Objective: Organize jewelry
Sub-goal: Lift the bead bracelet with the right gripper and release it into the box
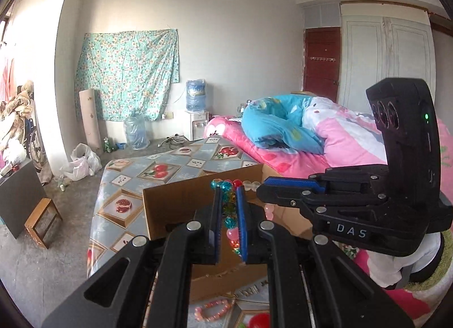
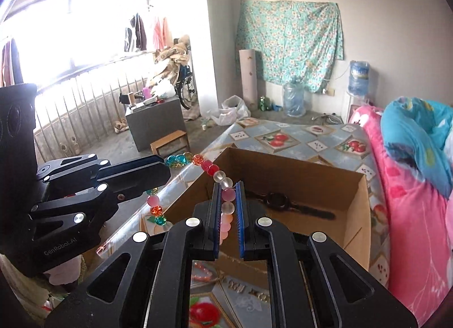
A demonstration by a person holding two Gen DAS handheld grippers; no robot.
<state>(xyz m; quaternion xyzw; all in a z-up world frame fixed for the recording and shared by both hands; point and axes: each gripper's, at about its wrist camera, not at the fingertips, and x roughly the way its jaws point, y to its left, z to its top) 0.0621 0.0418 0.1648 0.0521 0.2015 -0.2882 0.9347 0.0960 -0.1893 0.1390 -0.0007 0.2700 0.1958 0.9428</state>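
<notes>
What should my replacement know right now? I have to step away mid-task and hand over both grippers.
Left gripper: shut on the bead necklace, at its teal and multicolour end.
Right gripper: shut on the same necklace, at its pale pink and clear beads.
The strand hangs between them over the near edge of the cardboard box.
Done: a black watch lies in the box.
Left: lower the necklace in and release; then the pink bead bracelet on the table before the box.
</notes>
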